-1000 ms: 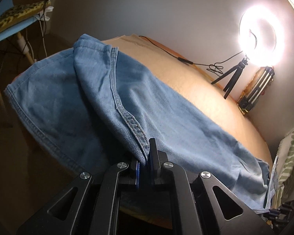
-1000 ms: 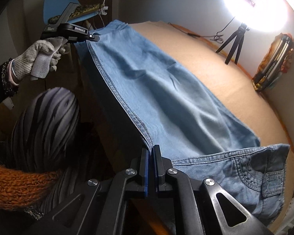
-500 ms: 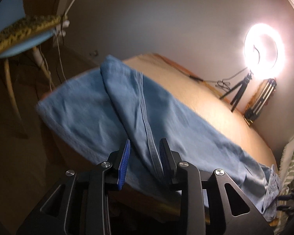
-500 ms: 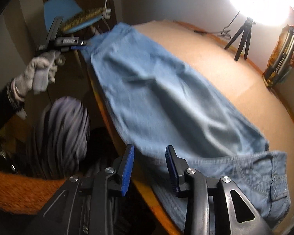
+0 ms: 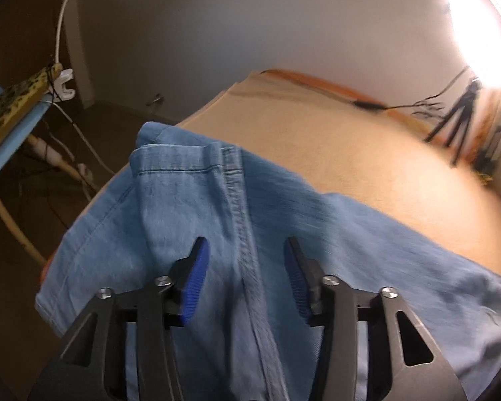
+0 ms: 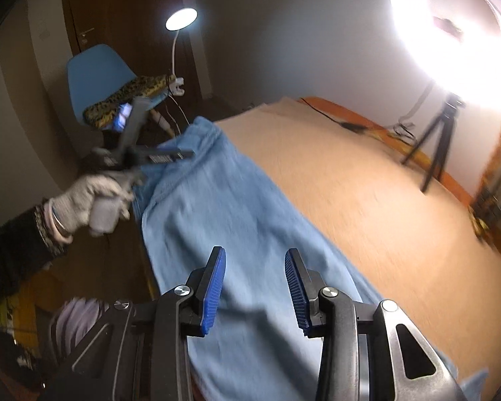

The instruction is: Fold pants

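Lying lengthwise along the bed's (image 6: 367, 200) near edge, the jeans (image 5: 284, 234) sat under both grippers, left gripper (image 5: 245, 275) and right gripper (image 6: 254, 289): jaws just spread, pinching nothing, left nearer the hems.

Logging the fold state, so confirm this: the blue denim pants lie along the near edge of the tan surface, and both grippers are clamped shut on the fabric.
Wrong on the grip. Both wrist views show the left gripper and right gripper open, having just been opening, above the pants, pads not pressing the fabric. The pants do lie along the tan surface's near edge.
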Available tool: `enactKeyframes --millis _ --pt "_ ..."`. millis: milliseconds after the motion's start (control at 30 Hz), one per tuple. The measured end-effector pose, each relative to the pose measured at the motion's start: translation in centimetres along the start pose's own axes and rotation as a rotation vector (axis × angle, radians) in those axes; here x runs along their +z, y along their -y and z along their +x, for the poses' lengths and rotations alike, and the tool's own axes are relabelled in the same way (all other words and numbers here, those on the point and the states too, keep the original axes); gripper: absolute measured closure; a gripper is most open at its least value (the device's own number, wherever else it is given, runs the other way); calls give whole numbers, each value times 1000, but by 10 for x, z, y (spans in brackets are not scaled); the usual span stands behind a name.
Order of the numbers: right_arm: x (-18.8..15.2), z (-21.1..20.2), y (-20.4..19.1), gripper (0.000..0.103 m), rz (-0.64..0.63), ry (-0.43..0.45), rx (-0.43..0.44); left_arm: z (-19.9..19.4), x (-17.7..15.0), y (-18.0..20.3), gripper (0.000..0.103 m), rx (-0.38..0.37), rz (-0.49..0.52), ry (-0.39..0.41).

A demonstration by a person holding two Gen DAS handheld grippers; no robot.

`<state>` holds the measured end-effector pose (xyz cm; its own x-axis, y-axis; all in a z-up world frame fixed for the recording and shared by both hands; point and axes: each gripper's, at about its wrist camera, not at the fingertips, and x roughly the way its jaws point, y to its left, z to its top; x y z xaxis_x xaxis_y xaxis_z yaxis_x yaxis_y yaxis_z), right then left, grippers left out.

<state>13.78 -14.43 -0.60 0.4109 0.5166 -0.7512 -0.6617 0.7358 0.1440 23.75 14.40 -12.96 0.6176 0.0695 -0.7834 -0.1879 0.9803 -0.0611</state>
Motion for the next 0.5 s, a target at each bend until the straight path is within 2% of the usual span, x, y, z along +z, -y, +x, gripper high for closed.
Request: enactKeyframes --millis 67,167,267,400,500 --pt "13 13 -3 65 -7 11 16 13 5 -4 52 39 -17 -30" --pt "30 31 -5 65 -8 18 45 25 9 -9 52 50 -29 -61" --pt "45 47 -6 65 -7 19 63 29 11 -8 52 62 -2 -67" --pt "68 75 -4 65 14 11 97 32 13 -11 52 39 -13 -48" --pt "86 97 1 65 37 2 118 30 11 -24 82 7 -71 -10"
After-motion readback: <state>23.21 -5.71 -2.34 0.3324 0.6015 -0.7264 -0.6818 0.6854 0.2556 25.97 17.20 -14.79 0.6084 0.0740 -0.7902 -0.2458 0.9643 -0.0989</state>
